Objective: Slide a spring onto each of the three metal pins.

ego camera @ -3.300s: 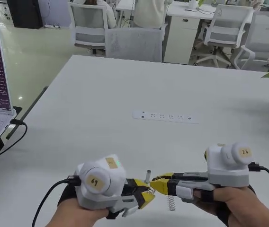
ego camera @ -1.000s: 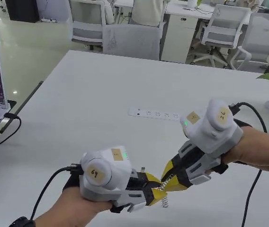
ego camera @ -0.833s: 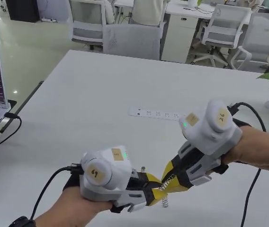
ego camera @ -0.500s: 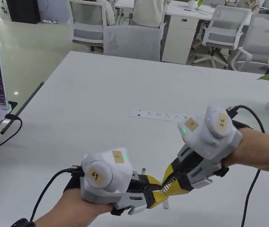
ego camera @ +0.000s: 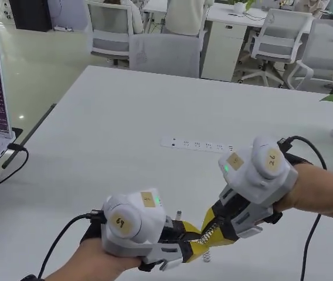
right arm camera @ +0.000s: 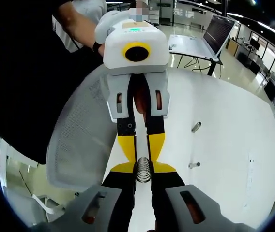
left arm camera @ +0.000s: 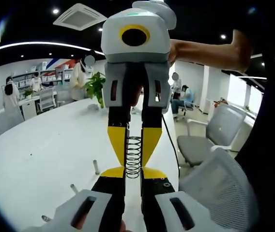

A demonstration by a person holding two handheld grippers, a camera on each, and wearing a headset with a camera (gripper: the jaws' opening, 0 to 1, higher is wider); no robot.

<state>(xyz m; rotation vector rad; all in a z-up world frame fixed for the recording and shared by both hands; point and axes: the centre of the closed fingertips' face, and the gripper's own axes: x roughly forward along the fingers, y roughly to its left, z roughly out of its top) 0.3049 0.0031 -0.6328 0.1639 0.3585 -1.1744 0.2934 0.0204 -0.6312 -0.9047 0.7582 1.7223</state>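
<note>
The spring (left arm camera: 133, 151) is held above the table (ego camera: 125, 117) on the person's side of the white power strip (ego camera: 197, 144), well apart from it. Both tongs pinch it. The left gripper (left arm camera: 133, 172) presses its yellow tips on one end, and the right gripper (right arm camera: 144, 167) clamps the coils from the opposite side. A metal pin (ego camera: 179, 216) stands upright between the power strip and the left gripper. A second spring (ego camera: 206, 256) lies on the table, farther from the power strip.

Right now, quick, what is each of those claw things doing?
Left gripper: closed on one end of the spring.
Right gripper: closed on the other end of the same spring.
</note>
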